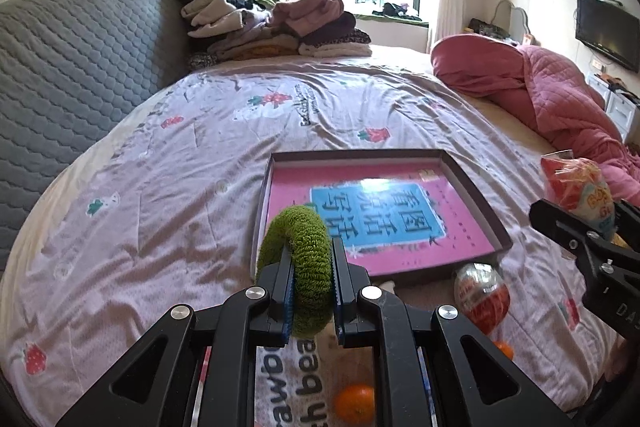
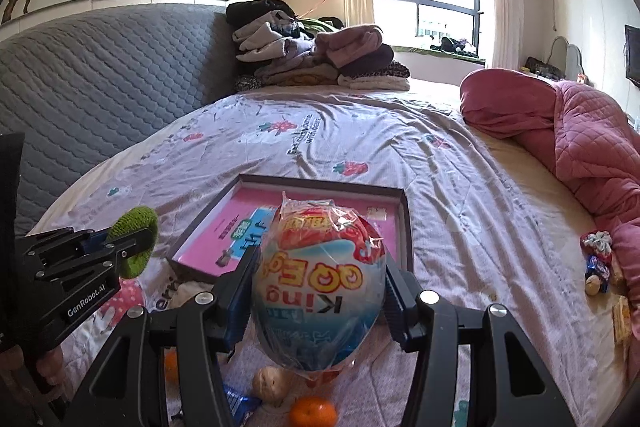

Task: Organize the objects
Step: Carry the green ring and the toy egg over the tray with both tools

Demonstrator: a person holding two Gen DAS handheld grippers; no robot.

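While both grippers hang above the bed (image 1: 168, 155) with something in each, the job looks to be at the carrying step, loads lifted and headed for the tray (image 1: 476, 187) that lies on the sheet in front of them. The left gripper (image 1: 312, 267) has its jaws nearly together, pinched on a green scrunchie (image 1: 298, 227) whose loop arches up over the fingertips, right over the tray's near left corner. The right gripper (image 2: 320, 283) stands about half apart, clamped on the sides of a big wrapped egg (image 2: 320, 291), blue and white below and red on top, with its crinkly wrapper sticking up; it hangs over the tray's near edge. Inside the tray there is only a pink book (image 1: 384, 211) with a blue panel, lying flat. Loose on the sheet below I can see a second, smaller egg (image 1: 482, 297) just beside the tray's near corner, two oranges (image 1: 354, 403), and a walnut (image 2: 272, 383); more small snacks (image 2: 598, 263) sit well apart by the pink quilt (image 2: 580, 131). I would judge the next move is to carry each load forward over the rim, lower it onto the book, and only then let go. The egg is round and its wrapper slick, so it may roll once released.
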